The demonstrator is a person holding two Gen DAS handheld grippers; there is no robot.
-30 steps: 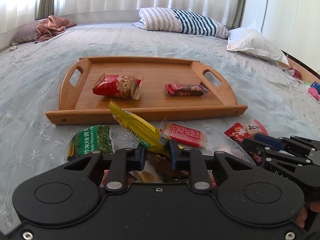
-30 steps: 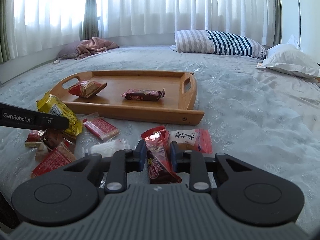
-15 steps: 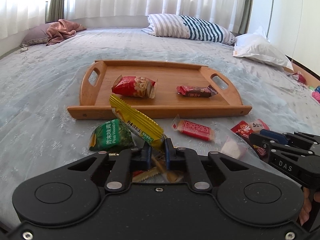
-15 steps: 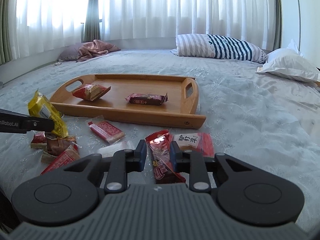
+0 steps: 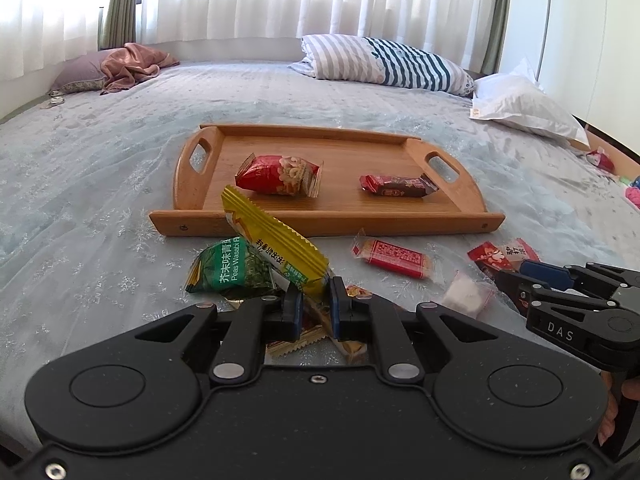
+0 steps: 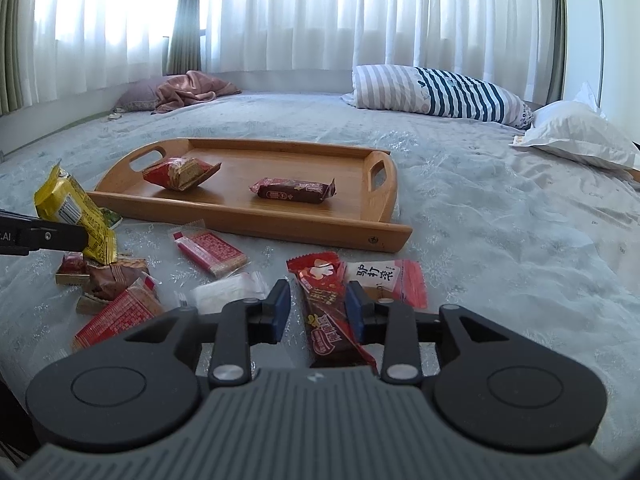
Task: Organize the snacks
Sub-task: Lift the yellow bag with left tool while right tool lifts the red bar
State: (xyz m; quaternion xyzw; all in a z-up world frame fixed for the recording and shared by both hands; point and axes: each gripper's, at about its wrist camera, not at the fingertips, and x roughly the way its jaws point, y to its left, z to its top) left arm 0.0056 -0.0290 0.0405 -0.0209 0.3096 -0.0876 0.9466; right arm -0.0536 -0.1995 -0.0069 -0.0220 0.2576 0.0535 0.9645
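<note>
My left gripper (image 5: pixel 314 296) is shut on the lower end of a yellow snack packet (image 5: pixel 276 248), which sticks up tilted above the bed, short of the wooden tray (image 5: pixel 320 220). From the right wrist view that yellow packet (image 6: pixel 68 204) hangs at the far left, held by the left gripper (image 6: pixel 80 236). My right gripper (image 6: pixel 318 304) is opening around a red-brown snack bar (image 6: pixel 326 312) that lies lengthwise between the jaws; the left pad stands apart from it. The tray (image 6: pixel 248 216) holds a red peanut packet (image 5: pixel 280 174) and a dark red bar (image 5: pixel 396 186).
Loose snacks lie on the bedspread before the tray: a green wasabi peas packet (image 5: pixel 232 268), a red cracker pack (image 5: pixel 394 258), a red-and-white packet (image 6: pixel 384 276), a small white packet (image 6: pixel 228 292) and several brown and red ones at the left. Striped pillow (image 6: pixel 436 94) and white pillow (image 6: pixel 576 136) lie behind.
The left gripper has drawn back a little from the tray with the yellow packet in it. The right gripper's jaws have spread apart from the red-brown bar.
</note>
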